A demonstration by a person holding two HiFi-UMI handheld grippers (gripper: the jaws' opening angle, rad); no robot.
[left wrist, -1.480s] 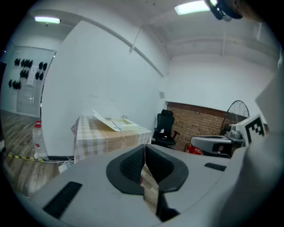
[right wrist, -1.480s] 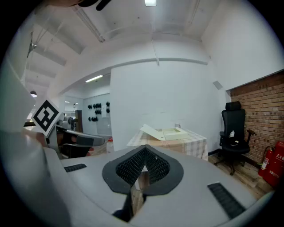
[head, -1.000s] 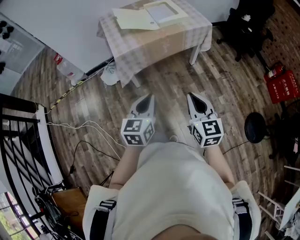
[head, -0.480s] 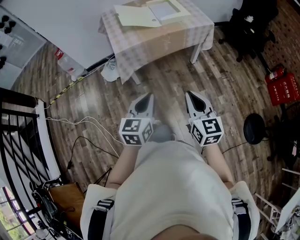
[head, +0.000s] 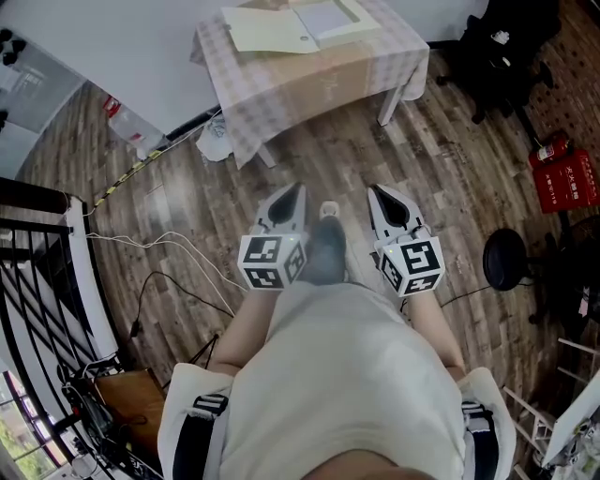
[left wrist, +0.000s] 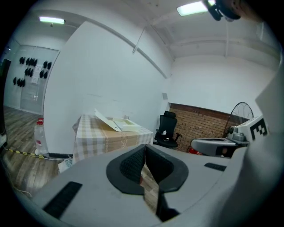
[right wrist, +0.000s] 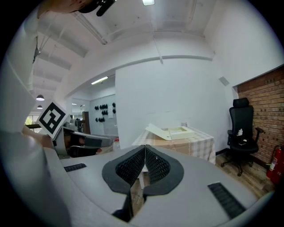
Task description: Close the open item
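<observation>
The task's thing, a flat cream-coloured cardboard box (head: 323,21) with its hinged lid (head: 267,34) thrown open to one side, lies on the far part of a small table draped in a beige checked cloth (head: 309,84), well apart from the person, who stands on the wooden plank floor (head: 187,197) with both tools held out low in front of the body. The left gripper (head: 292,199) is clenched with nothing in it, its ribbed black pads pressed together, and the right gripper (head: 384,199) is likewise clenched and empty; both point toward the table rather than at the box itself. The closing has not begun, and the judgement is that the approach comes first. A loose white cable (head: 159,248) trails over the floor to the left and could catch a foot if the path drifts that way. At the table, the likeliest trouble is the box itself: it looks light, so a push against the lid from clenched jaws might slide the whole box across the cloth or bunch the cloth instead of swinging the lid over. Lifting the lid from one corner alone could twist it, leaving it askew on the tray rather than seated flat.
</observation>
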